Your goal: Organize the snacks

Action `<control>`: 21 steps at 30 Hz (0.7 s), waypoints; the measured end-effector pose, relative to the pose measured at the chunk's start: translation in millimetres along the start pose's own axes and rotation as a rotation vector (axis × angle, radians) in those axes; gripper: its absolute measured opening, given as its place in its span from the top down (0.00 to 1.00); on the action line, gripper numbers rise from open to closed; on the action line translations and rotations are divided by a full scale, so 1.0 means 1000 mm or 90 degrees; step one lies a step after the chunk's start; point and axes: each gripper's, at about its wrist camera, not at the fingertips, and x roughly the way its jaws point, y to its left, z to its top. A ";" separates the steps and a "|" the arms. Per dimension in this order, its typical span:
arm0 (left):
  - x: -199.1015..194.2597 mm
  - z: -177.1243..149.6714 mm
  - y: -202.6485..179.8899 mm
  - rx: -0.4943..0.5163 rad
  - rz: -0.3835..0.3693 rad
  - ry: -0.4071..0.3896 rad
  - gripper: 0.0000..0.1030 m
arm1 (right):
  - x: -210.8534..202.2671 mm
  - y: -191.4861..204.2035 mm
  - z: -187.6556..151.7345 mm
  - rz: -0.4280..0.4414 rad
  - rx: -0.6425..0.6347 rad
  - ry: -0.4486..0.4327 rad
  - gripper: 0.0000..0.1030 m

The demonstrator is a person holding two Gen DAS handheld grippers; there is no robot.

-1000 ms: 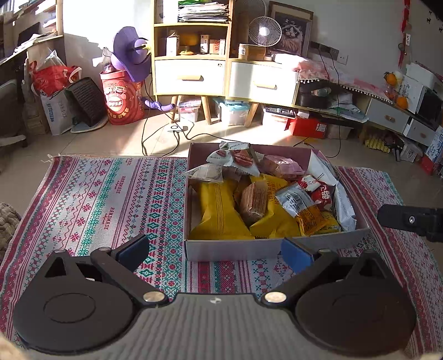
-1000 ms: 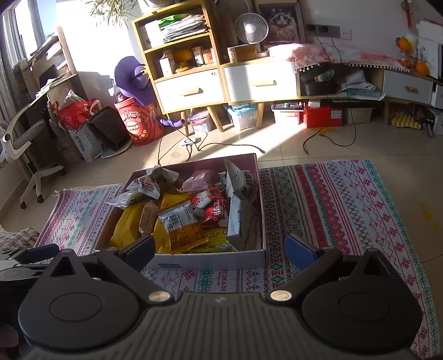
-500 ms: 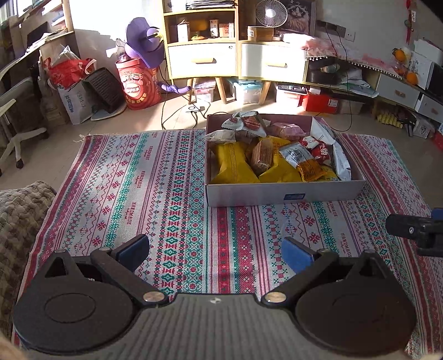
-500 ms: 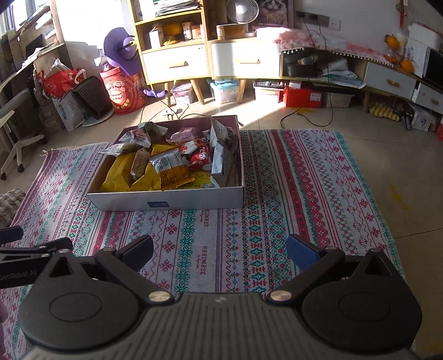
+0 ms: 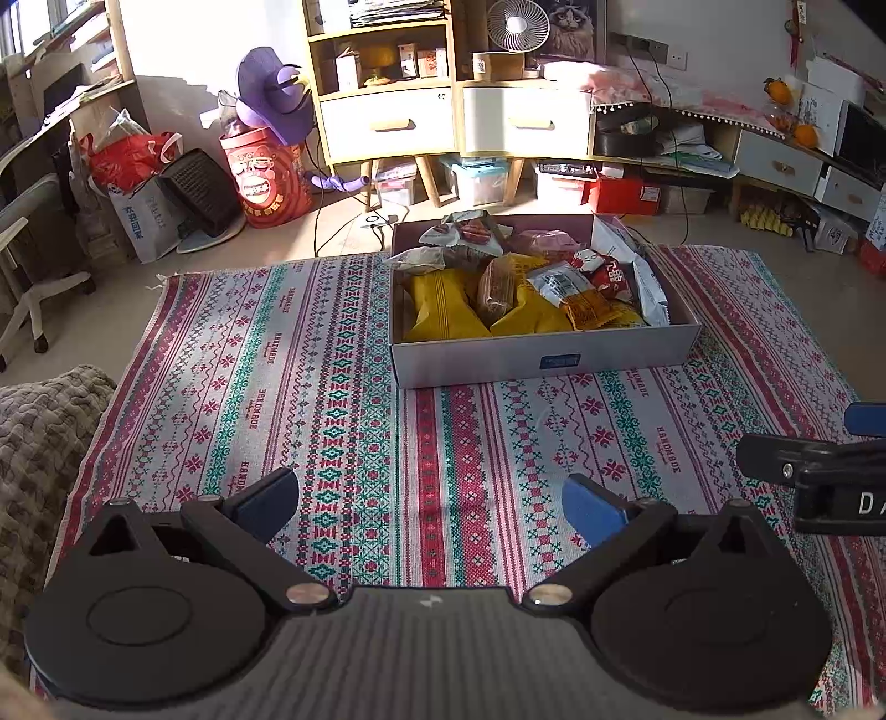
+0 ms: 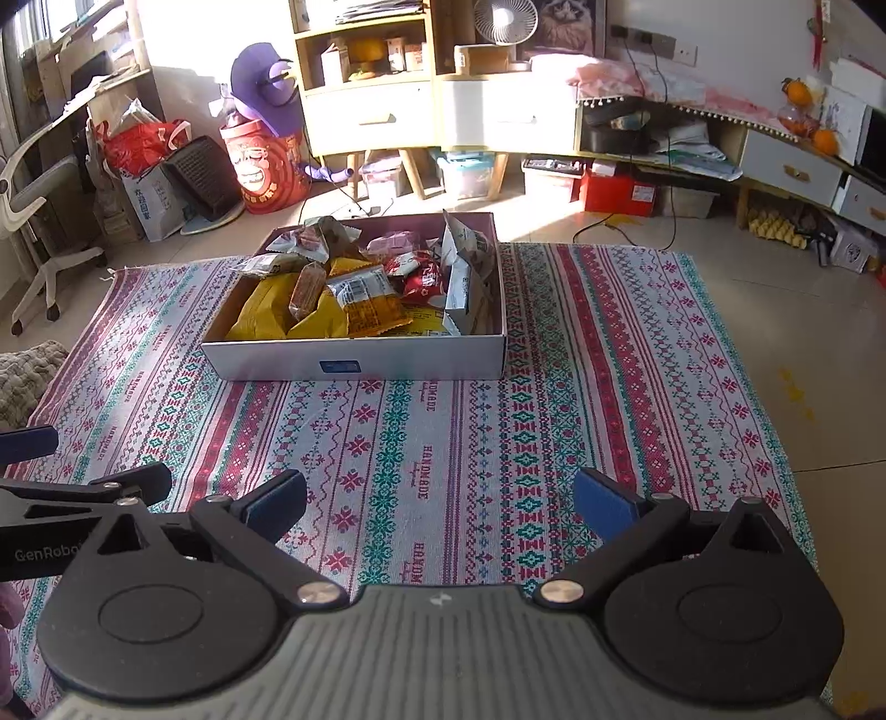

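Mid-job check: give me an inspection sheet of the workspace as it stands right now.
Surface: patterned red, teal and white woven rug on a tiled floor.
Job's things: open white cardboard box on the rug, piled with snack packets, among them a yellow bag, a red packet and a brown wafer pack.
Clutter: no loose snacks seen on the rug; grey knitted blanket at its left edge.
Grippers: left gripper and right gripper both open, empty, above bare rug short of the box.
Cables: black cords on the floor behind the box.
Surroundings: wooden shelf unit with white drawers, red drum, white desk fan.
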 end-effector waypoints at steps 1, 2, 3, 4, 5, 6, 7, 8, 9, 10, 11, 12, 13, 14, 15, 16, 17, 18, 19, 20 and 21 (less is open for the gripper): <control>-0.001 0.000 -0.001 0.000 -0.002 -0.002 0.00 | 0.000 -0.001 0.000 0.000 0.004 0.001 0.01; -0.001 0.000 -0.001 0.001 -0.003 -0.003 0.00 | 0.001 -0.001 0.000 0.001 0.005 0.002 0.01; -0.001 0.000 -0.002 0.002 -0.002 -0.003 0.00 | 0.002 -0.001 -0.001 0.000 0.005 0.003 0.01; -0.001 0.000 -0.003 0.003 -0.001 -0.003 0.00 | 0.003 0.000 -0.001 -0.002 0.004 0.005 0.01; 0.000 -0.001 -0.003 0.002 -0.002 -0.002 0.00 | 0.004 0.000 -0.002 -0.004 0.002 0.006 0.01; 0.000 -0.001 -0.004 0.001 -0.005 0.002 0.00 | 0.005 0.001 -0.002 -0.006 -0.001 0.008 0.01; 0.001 -0.001 -0.004 -0.001 -0.007 0.006 0.00 | 0.005 0.002 -0.003 -0.007 -0.003 0.009 0.01; 0.002 -0.002 -0.004 -0.003 -0.010 0.010 0.00 | 0.005 0.003 -0.003 -0.008 -0.006 0.010 0.01; 0.002 -0.002 -0.004 -0.004 -0.011 0.011 0.00 | 0.006 0.003 -0.003 -0.008 -0.010 0.013 0.01; 0.003 -0.003 -0.004 -0.002 -0.010 0.013 0.00 | 0.006 0.004 -0.004 -0.007 -0.012 0.013 0.01; 0.003 -0.003 -0.004 -0.002 -0.009 0.014 0.00 | 0.006 0.005 -0.004 -0.007 -0.014 0.014 0.01; 0.003 -0.004 -0.004 -0.003 -0.008 0.014 0.00 | 0.006 0.005 -0.004 -0.009 -0.016 0.014 0.01; 0.003 -0.004 -0.004 -0.003 -0.009 0.014 0.00 | 0.006 0.005 -0.005 -0.010 -0.018 0.014 0.01; 0.003 -0.004 -0.004 -0.005 -0.010 0.015 0.00 | 0.006 0.006 -0.005 -0.011 -0.018 0.014 0.01; 0.002 -0.004 -0.003 -0.007 -0.010 0.015 0.00 | 0.006 0.006 -0.005 -0.011 -0.019 0.015 0.01; 0.002 -0.004 -0.003 -0.008 -0.009 0.015 0.00 | 0.006 0.006 -0.005 -0.010 -0.019 0.016 0.01; 0.002 -0.003 -0.003 -0.008 -0.009 0.014 0.00 | 0.006 0.006 -0.005 -0.010 -0.020 0.016 0.01; 0.002 -0.004 -0.003 -0.008 -0.009 0.014 0.00 | 0.007 0.006 -0.005 -0.009 -0.020 0.017 0.01; 0.002 -0.004 -0.003 -0.008 -0.009 0.015 0.00 | 0.007 0.007 -0.005 -0.010 -0.021 0.018 0.01; 0.002 -0.004 -0.003 -0.008 -0.009 0.015 0.00 | 0.007 0.007 -0.006 -0.010 -0.023 0.019 0.01; 0.002 -0.003 -0.003 -0.008 -0.009 0.016 0.00 | 0.007 0.007 -0.006 -0.011 -0.023 0.020 0.01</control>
